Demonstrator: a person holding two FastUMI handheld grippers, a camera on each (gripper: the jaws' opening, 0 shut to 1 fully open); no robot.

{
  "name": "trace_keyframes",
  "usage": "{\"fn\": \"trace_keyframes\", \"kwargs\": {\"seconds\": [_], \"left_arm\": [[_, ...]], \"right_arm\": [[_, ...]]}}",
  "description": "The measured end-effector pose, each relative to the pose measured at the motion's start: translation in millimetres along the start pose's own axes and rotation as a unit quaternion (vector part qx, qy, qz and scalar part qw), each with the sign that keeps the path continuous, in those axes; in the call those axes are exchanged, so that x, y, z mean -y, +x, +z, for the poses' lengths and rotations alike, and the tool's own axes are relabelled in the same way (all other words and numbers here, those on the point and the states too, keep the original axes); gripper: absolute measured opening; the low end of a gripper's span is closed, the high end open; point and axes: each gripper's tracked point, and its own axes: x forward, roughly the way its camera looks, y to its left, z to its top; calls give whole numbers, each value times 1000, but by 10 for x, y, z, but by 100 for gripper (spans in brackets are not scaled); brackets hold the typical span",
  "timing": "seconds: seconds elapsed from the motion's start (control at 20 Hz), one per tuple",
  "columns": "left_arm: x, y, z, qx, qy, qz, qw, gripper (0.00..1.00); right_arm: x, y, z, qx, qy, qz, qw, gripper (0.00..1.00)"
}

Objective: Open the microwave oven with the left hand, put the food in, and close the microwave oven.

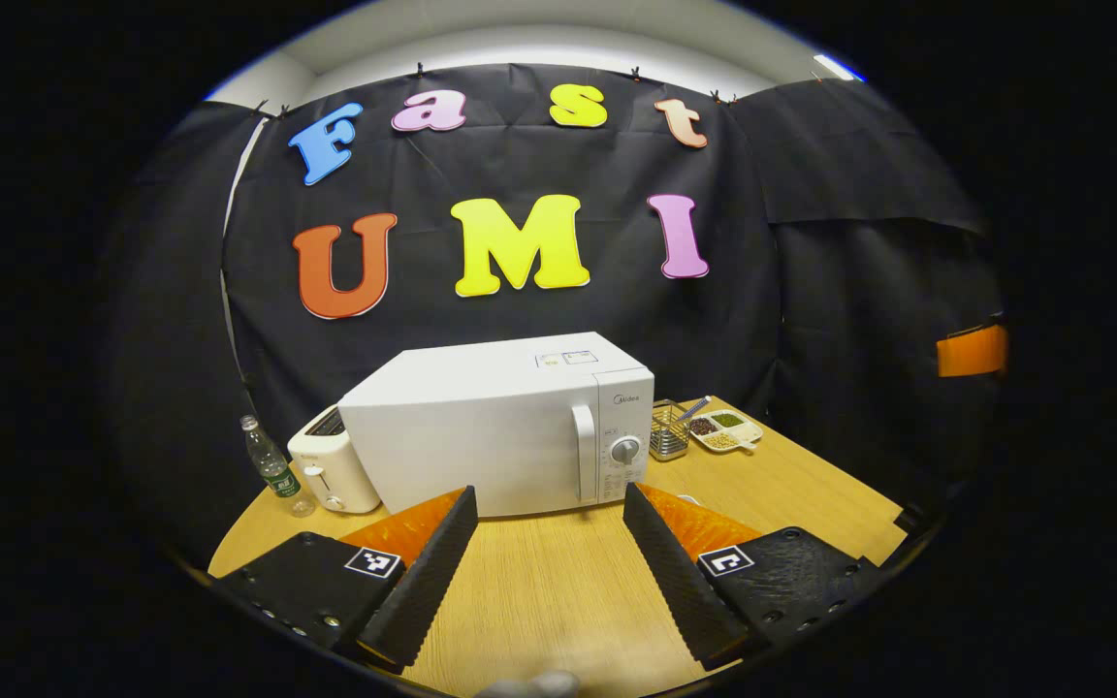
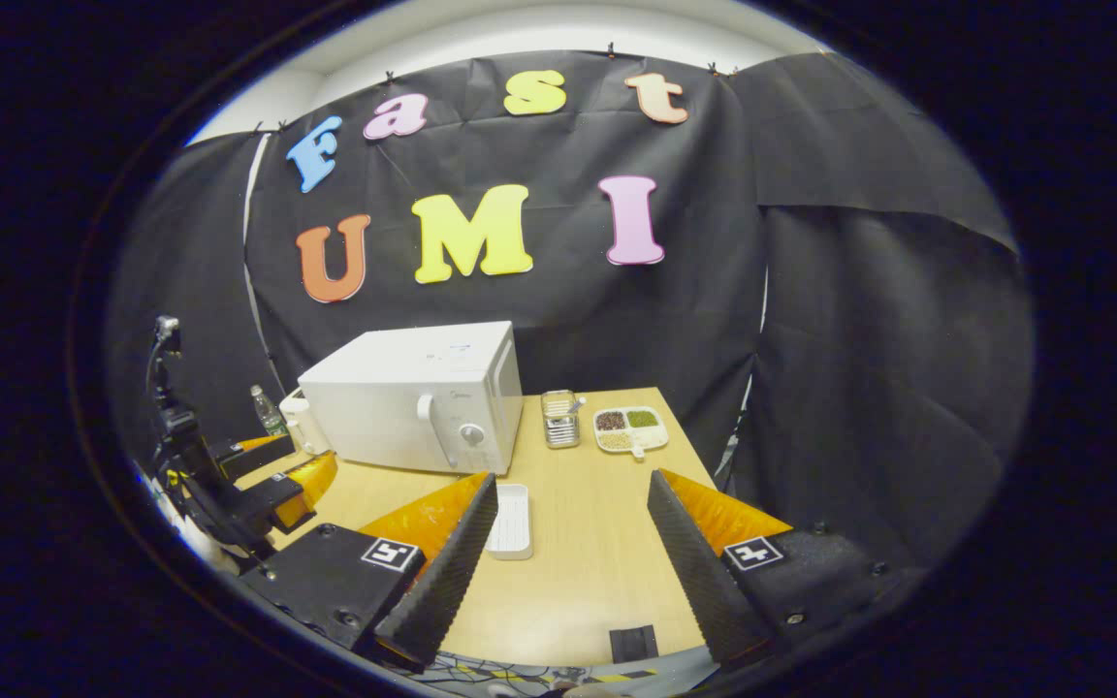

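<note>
On the wooden table [image 2: 607,543] the microwave [image 1: 500,436] stood shut, its handle [image 1: 584,453] facing the left gripper [image 1: 549,553], whose jaws gaped, presumably ready to pull. Nearer the wide-open right gripper [image 2: 568,553] lay the white food tray [image 2: 510,521].

Bright overhead light, sharp, edges bowed

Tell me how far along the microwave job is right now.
Nothing looks done: the microwave door is closed. In hand: nothing; the left claw is open, facing the door handle from a distance, and the right claw is open too. The white tray sits on the table. Opening, loading and closing remain.
</note>
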Motion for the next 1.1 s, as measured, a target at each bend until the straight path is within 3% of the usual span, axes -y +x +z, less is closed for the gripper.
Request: {"fn": "trace_keyframes", "kwargs": {"seconds": [0.2, 0.25, 0.3, 0.45, 0.7, 0.95, 1.0, 1.1], "left_arm": [[-250, -560, 293, 18, -23, 14, 999, 96], [-331, -683, 396, 28, -20, 24, 999, 96], [-379, -795, 542, 41, -23, 29, 998, 96], [-513, -1057, 901, 70, -37, 48, 996, 95], [-591, -1275, 1290, 98, -40, 70, 992, 95], [-538, -1348, 1361, 107, -39, 66, 991, 95], [-541, -1353, 1369, 108, -38, 67, 991, 87], [-546, -1341, 1382, 111, -38, 67, 991, 87]], "right_arm": [[-144, -380, 225, 48, -23, -10, 999, 91], [-197, -443, 284, 60, -27, -6, 998, 91], [-265, -504, 360, 72, -30, 1, 997, 99], [-411, -625, 533, 99, -32, 19, 994, 99], [-500, -676, 775, 126, -23, 33, 991, 99], [-514, -731, 924, 144, -16, 35, 989, 99], [-521, -727, 930, 145, -15, 36, 989, 99], [-524, -730, 945, 148, -16, 35, 988, 99]]}}
